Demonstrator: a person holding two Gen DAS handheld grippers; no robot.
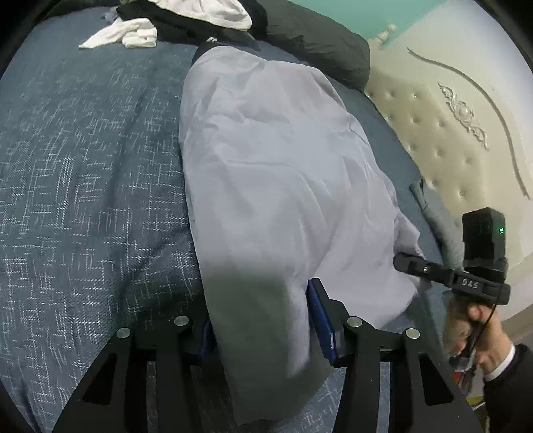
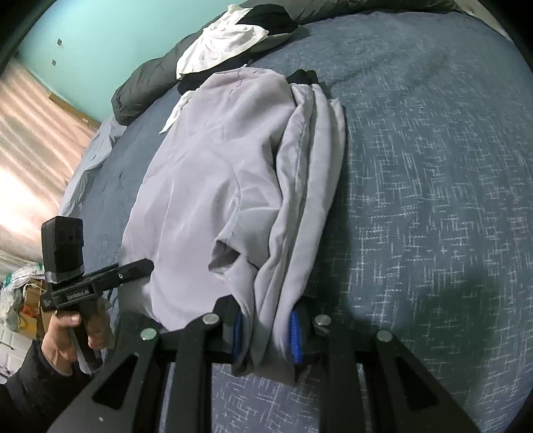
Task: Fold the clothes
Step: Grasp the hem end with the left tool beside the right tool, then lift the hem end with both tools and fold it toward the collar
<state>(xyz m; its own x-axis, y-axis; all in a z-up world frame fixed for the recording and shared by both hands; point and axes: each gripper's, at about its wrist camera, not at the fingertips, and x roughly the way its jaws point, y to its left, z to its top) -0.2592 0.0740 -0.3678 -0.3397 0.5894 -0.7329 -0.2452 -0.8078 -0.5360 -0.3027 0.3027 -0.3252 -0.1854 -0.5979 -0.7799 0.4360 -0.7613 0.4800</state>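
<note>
A pale grey garment (image 1: pixel 266 150) lies lengthwise on the blue patterned bedspread (image 1: pixel 83 166). Its near end runs between the jaws of my left gripper (image 1: pixel 263 316), and the cloth fills the gap and touches both blue pads. In the right wrist view the same garment (image 2: pixel 216 166) has its right side gathered in long folds. My right gripper (image 2: pixel 266 333) is shut on the near end of those folds. Each gripper shows in the other's view, held by a hand: the right gripper (image 1: pixel 409 261) at the garment's right edge, the left gripper (image 2: pixel 133 266) at its left edge.
A heap of white and black clothes (image 1: pixel 186 20) lies at the far end of the bed, beside a dark grey pillow (image 1: pixel 319 43). A cream tufted headboard (image 1: pixel 449 133) borders the bed on one side. A teal wall (image 2: pixel 83 40) and bags on the floor (image 2: pixel 23 299) are on the other.
</note>
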